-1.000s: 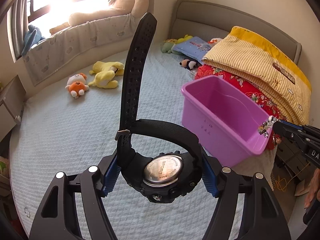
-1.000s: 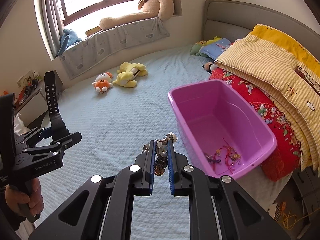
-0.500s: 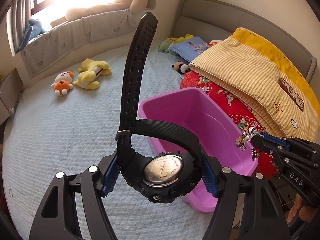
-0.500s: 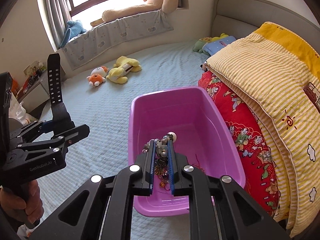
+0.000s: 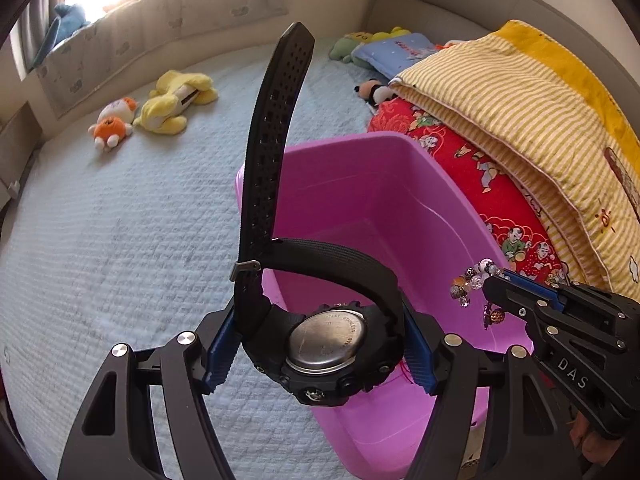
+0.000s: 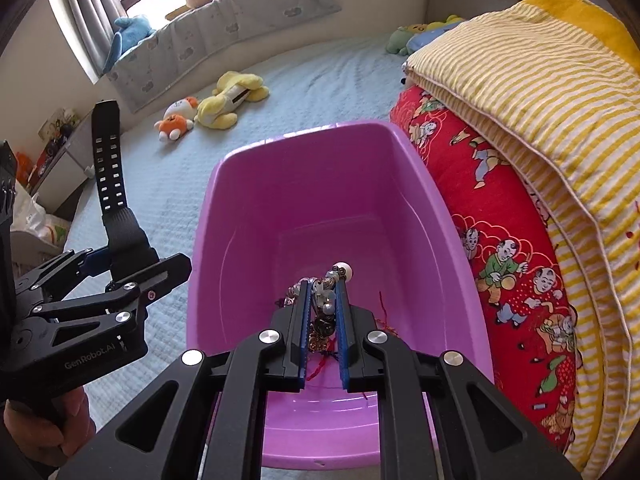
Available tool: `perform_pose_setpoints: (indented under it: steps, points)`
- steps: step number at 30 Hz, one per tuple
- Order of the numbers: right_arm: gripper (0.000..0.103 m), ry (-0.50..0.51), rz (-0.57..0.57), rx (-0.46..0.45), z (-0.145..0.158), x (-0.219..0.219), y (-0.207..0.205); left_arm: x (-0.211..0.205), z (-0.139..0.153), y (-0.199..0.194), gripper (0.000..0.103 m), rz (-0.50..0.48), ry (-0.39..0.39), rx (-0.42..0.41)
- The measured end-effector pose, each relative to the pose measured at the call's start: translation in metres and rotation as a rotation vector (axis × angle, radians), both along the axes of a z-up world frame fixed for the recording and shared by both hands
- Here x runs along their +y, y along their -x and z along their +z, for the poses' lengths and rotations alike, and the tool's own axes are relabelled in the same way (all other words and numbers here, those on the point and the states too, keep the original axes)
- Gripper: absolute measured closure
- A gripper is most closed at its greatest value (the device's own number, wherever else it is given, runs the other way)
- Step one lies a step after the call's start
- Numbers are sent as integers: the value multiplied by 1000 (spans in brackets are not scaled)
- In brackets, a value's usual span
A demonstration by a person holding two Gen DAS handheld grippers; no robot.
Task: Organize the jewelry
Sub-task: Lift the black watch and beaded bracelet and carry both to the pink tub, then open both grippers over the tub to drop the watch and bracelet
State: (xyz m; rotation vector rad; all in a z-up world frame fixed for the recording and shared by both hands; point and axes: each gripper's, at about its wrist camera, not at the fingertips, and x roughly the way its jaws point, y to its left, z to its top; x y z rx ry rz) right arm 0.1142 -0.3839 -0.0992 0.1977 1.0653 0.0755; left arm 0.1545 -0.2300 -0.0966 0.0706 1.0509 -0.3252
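We are carrying two pieces at once so that both can go into the purple bin (image 6: 280,184) in one trip, which is why each claw is already loaded and tipped downward over it. Our left claw (image 5: 320,344) is clenched on the black watch (image 5: 324,348), the blue pads pressing either side of its case at the lower centre of the left view; the steel back faces the camera, one strap arches over the case and the other stands straight up through the middle of the frame, free of the pads. We hold it by the case because, as we judge it, the straps would flop and slip. In that view the watch hangs over the bin's near left wall, not yet clearly inside. Our right claw (image 6: 323,312) is nearly closed on a beaded bracelet (image 6: 326,300), pinched between the pads with a pale bead poking out past the tips at the centre of the right view. It sits well inside the bin's outline, above the floor, where a few red threads (image 6: 382,314) lie just right of the tips. The bin rests on the pale blue bedspread (image 6: 168,192), against the red quilt (image 6: 500,240) on the right.
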Motion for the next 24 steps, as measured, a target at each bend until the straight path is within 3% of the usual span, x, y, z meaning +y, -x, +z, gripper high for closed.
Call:
perform_pose_setpoints:
  steps: [9, 15, 16, 18, 19, 24]
  points:
    - [92, -15, 184, 142, -38, -7, -22, -18, -36, 5, 35, 202, -26, 143]
    - [90, -28, 215, 194, -47, -14, -29, -24, -44, 5, 34, 240, -74, 194]
    - [85, -27, 220, 202, -47, -14, -32, -25, -43, 5, 34, 238, -83, 191]
    - [69, -10, 221, 204, -44, -15, -33, -28, -39, 7, 18, 227, -91, 180]
    - [61, -6, 219, 207, -43, -15, -33, -29, -35, 8, 15, 230, -98, 173]
    - [54, -17, 195, 249, -33, -20, -35, -27, -20, 8, 13, 245, -112, 192]
